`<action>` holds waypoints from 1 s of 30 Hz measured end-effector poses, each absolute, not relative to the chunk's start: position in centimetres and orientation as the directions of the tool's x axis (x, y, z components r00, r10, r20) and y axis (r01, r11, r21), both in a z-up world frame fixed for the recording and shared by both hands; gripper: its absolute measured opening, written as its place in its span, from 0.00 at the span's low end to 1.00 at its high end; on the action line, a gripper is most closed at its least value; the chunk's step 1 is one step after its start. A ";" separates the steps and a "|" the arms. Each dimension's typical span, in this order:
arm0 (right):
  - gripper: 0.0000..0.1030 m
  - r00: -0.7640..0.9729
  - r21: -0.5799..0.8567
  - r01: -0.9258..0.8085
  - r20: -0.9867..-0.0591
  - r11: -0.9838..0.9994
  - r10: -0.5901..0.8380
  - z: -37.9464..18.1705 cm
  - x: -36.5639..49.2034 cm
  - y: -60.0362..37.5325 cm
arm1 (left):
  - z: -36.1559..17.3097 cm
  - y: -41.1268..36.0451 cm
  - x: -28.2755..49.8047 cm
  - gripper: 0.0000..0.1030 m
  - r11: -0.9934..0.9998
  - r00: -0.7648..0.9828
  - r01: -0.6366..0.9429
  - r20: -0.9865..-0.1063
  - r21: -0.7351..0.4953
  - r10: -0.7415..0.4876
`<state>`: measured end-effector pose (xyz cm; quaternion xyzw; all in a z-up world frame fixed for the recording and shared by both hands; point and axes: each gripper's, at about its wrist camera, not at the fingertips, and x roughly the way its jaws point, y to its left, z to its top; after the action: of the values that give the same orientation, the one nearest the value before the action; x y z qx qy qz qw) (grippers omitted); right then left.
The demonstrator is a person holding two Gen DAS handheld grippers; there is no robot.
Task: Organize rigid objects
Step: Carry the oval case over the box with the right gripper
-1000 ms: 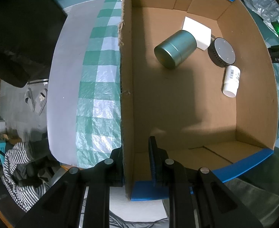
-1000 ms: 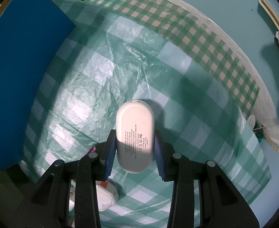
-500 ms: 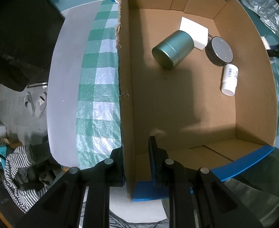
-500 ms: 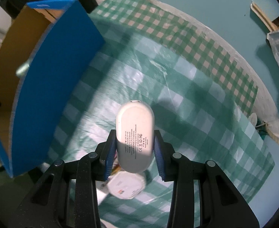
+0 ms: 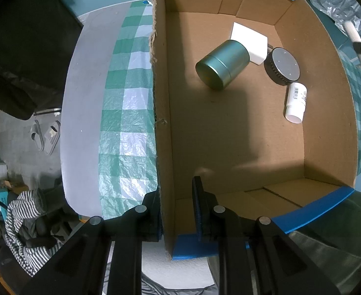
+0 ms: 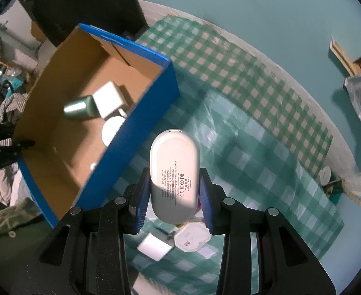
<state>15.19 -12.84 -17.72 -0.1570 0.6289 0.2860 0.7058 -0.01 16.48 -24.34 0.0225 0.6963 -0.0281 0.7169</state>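
Right hand-held gripper clamps white case, mid-carry; left hand-held gripper pinches box wall. Next: shift upper left over the box, release.

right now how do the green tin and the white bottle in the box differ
The green tin is dark metallic and wide; the white bottle is slim, plastic-looking, with a barcode label. The tin lies near the box's middle, the bottle close to one wall. Both are cylinders lying on their sides in the cardboard box.
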 end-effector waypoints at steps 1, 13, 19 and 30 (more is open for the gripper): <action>0.36 0.049 0.137 -0.605 -0.977 0.785 0.209 -17.5 15.2 -12.6 | -24.3 16.5 0.0 0.17 0.997 0.029 0.072 -1.000 -0.007 -0.009; 0.36 0.070 0.130 -0.667 -0.969 0.734 0.235 -15.9 15.7 -8.1 | -24.2 16.5 0.1 0.17 0.996 0.035 0.086 -0.999 -0.005 -0.008; 0.36 0.063 0.116 -0.700 -0.973 0.704 0.223 -16.7 16.1 -5.5 | -23.9 16.7 0.2 0.17 0.997 0.041 0.082 -0.999 -0.009 -0.013; 0.36 0.043 0.094 -0.741 -0.981 0.665 0.187 -19.1 17.1 -1.6 | -23.8 16.8 0.0 0.17 0.997 0.045 0.077 -0.999 -0.018 -0.022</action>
<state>17.13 -1.58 -19.11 -0.2298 0.6030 0.3386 0.6848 0.03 16.75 -23.77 0.0200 0.6902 -0.0340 0.7225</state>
